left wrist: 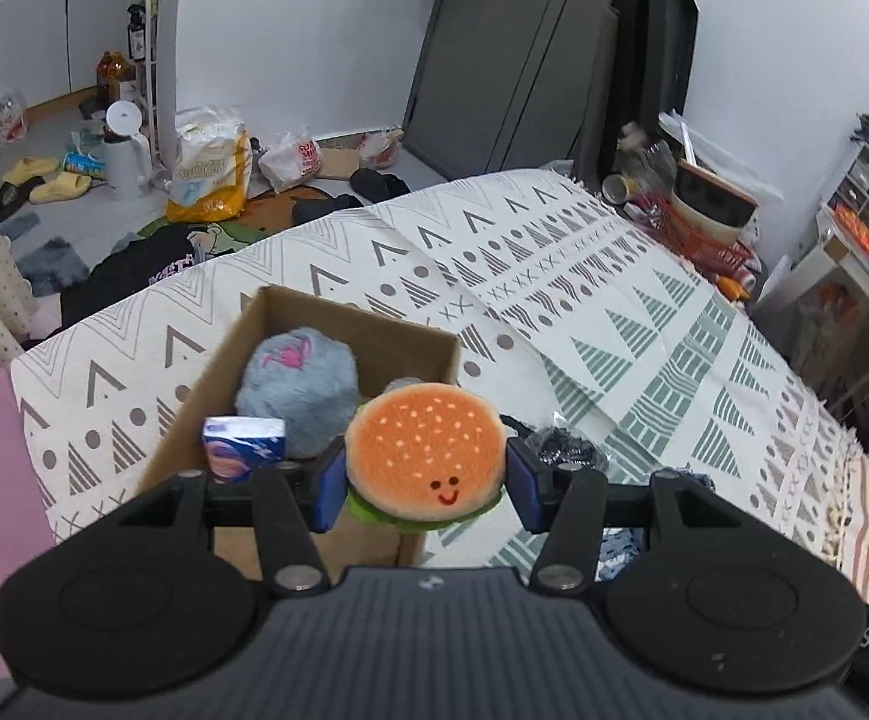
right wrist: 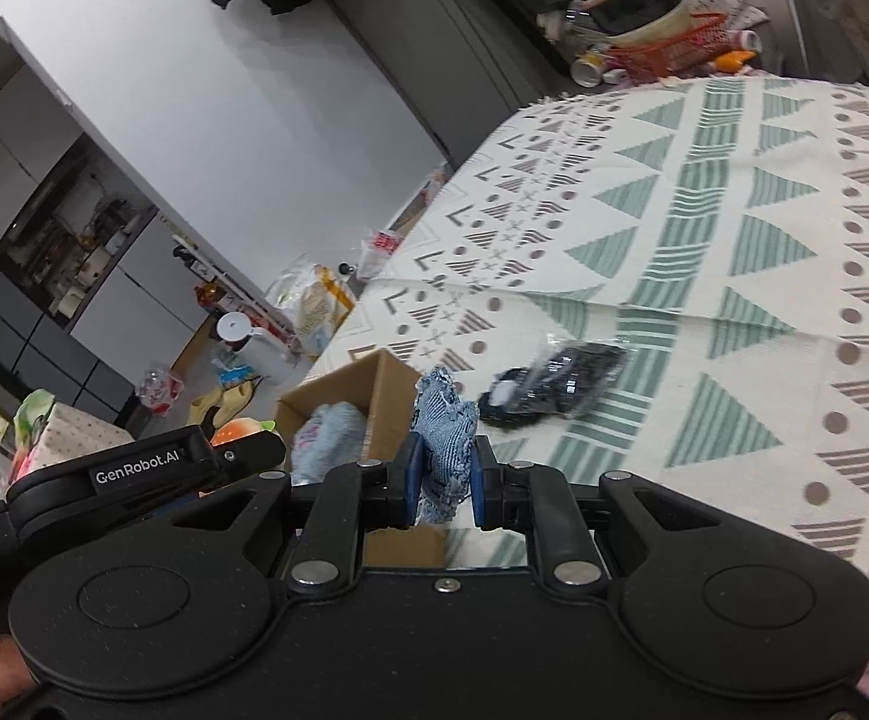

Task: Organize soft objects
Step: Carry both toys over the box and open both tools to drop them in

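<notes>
In the left wrist view, the left gripper (left wrist: 425, 480) had its fingers (left wrist: 331, 489) clenched on a burger toy (left wrist: 425, 450), one blue pad on each side of the bun, and held it above the near right corner of a cardboard box (left wrist: 314, 372). The box stood on a bed spread (left wrist: 644, 312) near the bed's left edge, and a grey fluffy ball (left wrist: 296, 390) and a small blue packet (left wrist: 244, 447) already lay inside it. The toy looked light and squashy, so a squeeze across the bun's widest part seemed the safest hold, and it would probably drop without bouncing far. Just right of the box a black bundle in clear wrap (left wrist: 566, 450) lay on the spread. In the right wrist view, the right gripper (right wrist: 443, 480) had its fingers (right wrist: 410, 474) clamped on a scrap of denim cloth (right wrist: 443, 444), lifted clear of the spread and close to the box's (right wrist: 350, 396) right wall. The cloth looked limp and frayed and would likely hang and fold, so pinching it at a bunched middle should serve best. The wrapped black bundle (right wrist: 554, 390) lay beyond on the spread (right wrist: 734, 240); its film may be slippery.
</notes>
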Demonstrator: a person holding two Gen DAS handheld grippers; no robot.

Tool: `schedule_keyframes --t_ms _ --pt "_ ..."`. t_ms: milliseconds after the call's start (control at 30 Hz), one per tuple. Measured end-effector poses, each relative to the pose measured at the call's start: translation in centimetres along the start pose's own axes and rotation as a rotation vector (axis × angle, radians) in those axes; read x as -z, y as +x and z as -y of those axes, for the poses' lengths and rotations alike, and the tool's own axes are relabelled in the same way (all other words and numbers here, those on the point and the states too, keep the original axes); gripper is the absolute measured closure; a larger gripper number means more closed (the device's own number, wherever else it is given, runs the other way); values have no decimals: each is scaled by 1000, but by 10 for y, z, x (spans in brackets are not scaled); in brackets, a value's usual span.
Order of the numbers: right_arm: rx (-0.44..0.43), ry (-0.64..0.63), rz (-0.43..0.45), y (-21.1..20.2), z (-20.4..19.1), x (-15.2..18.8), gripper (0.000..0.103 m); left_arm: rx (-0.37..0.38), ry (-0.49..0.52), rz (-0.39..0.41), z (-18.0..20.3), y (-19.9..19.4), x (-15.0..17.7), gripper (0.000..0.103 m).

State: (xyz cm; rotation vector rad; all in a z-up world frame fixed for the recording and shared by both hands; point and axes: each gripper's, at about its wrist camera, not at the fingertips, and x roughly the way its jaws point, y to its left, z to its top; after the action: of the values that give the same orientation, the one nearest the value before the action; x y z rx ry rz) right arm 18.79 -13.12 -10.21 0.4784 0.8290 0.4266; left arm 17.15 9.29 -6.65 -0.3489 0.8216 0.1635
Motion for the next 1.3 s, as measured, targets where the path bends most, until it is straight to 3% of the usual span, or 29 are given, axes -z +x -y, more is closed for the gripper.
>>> schedule_keyframes --t_ms 500,800,1000,1133,1233,1300 --pt "-32 -63 -30 38 -54 2 87 -70 -104 -25 -68 10 -7 50" --pt "-40 -87 -59 59 -75 5 86 -106 -136 -57 -85 23 -5 49" --pt "-41 -92 -69 72 -82 0 86 -96 -179 -96 -92 33 -5 40" --pt "-45 -98 -76 80 -86 -3 86 -124 -166 -74 -91 31 -5 33" --pt "-61 -95 -82 86 -88 -5 79 -133 -159 -68 -89 30 -7 32" --pt "-61 -88 -81 87 -87 -5 60 -141 -156 -63 -89 30 -8 32"
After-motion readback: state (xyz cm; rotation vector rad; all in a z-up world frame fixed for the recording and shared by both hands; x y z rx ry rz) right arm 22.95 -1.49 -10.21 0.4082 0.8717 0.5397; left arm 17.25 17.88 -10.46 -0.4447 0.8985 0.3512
